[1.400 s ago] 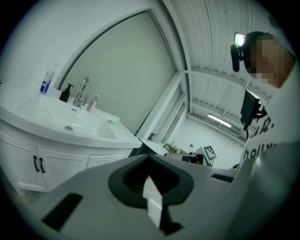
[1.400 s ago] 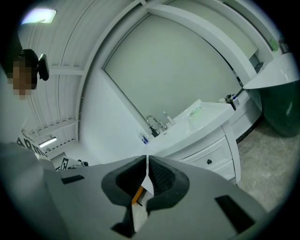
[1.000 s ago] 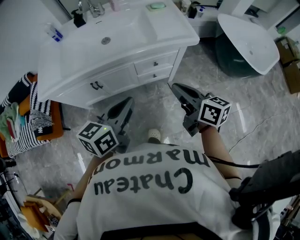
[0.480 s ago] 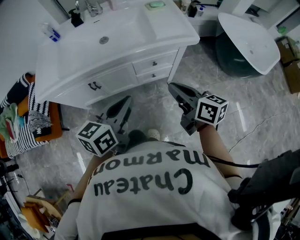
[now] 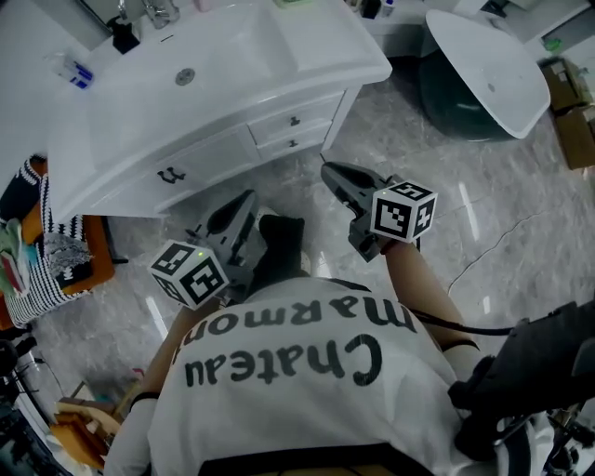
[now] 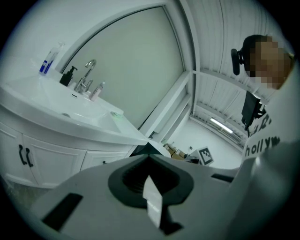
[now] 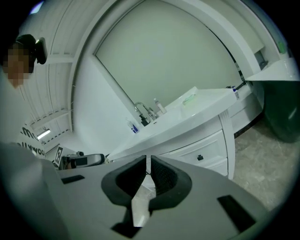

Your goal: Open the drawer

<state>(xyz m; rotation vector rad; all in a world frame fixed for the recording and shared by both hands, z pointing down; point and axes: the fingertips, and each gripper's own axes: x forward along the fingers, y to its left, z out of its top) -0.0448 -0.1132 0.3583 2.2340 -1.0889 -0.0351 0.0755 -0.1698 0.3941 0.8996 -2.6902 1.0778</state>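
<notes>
Both closed, empty: L gripper [image 5: 248,198], R gripper [image 5: 328,170]; neither touching drawer [image 5: 279,125].

A white counter [image 5: 325,56] with a moulded basin is seen at the upper left, and a round metal drain [image 5: 185,76] is set in its bowl. Along its far edge a chrome faucet [image 5: 158,11], a black pump bottle [image 5: 122,35] and a clear tube with a blue label [image 5: 74,71] are ranged. A pale green soap dish [image 7: 189,99] is placed near the counter's right end. Two black handles [image 5: 171,175] are fitted to the white cupboard doors below. A white oval tub with a dark green shell [image 5: 483,56] is stood on the grey marbled floor [image 5: 465,214] at the right, with brown cardboard boxes [image 5: 575,121] beside it. Black-and-white striped cloth [image 5: 42,270] is piled on an orange stool [image 5: 98,265] at the left.
</notes>
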